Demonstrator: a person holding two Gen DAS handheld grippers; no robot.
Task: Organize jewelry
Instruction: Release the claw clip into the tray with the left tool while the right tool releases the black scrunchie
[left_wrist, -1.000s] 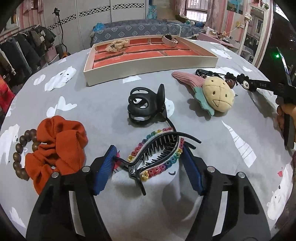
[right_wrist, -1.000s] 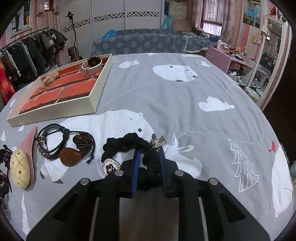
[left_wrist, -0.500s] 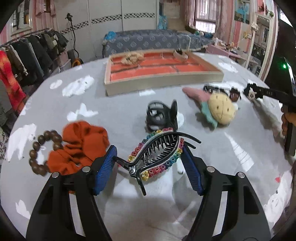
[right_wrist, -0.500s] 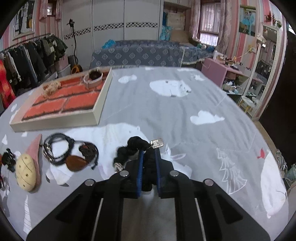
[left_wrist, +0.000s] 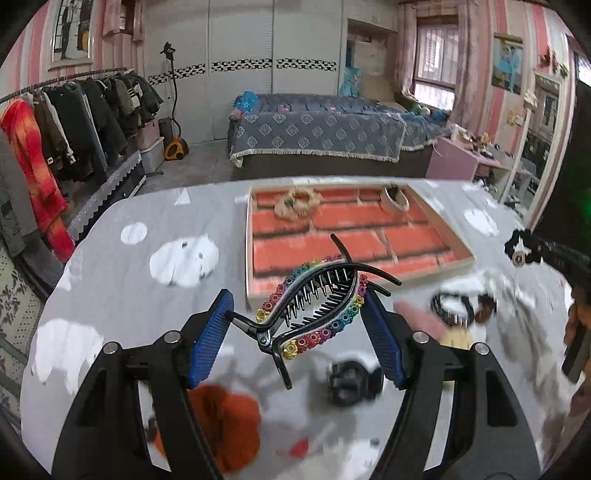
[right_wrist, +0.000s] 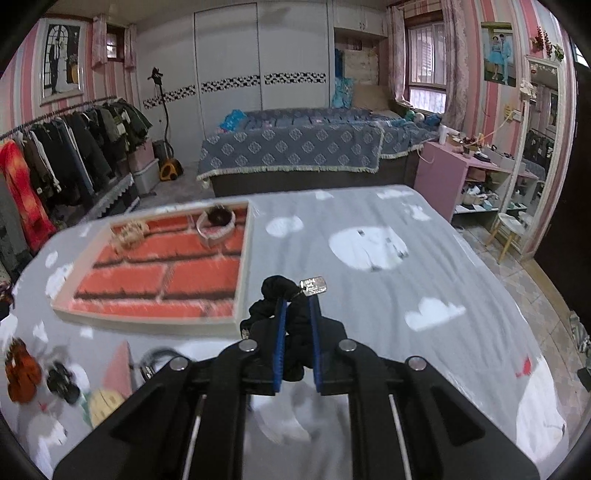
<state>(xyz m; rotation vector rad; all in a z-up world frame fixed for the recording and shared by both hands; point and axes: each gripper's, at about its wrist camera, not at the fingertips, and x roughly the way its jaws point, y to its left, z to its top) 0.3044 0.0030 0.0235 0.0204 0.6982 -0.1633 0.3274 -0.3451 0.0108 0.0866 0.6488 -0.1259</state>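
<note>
My left gripper is shut on a black banana hair clip with rainbow beads and holds it in the air above the table. The cream tray with an orange brick-pattern lining lies just beyond it. My right gripper is shut on a black scrunchie with a silver tag, lifted beside the tray's right wall. The scrunchie also shows in the left wrist view. In the tray lie a beige scrunchie and a pale bracelet.
On the grey cloud-print tablecloth lie an orange scrunchie, a black claw clip, a pink and yellow plush clip and black cord bracelets. A bed and a clothes rack stand behind the table.
Both grippers have risen from the table and moved towards the tray, the left with the rainbow clip, the right with the black scrunchie. The objects left on the table now lie below and behind.
</note>
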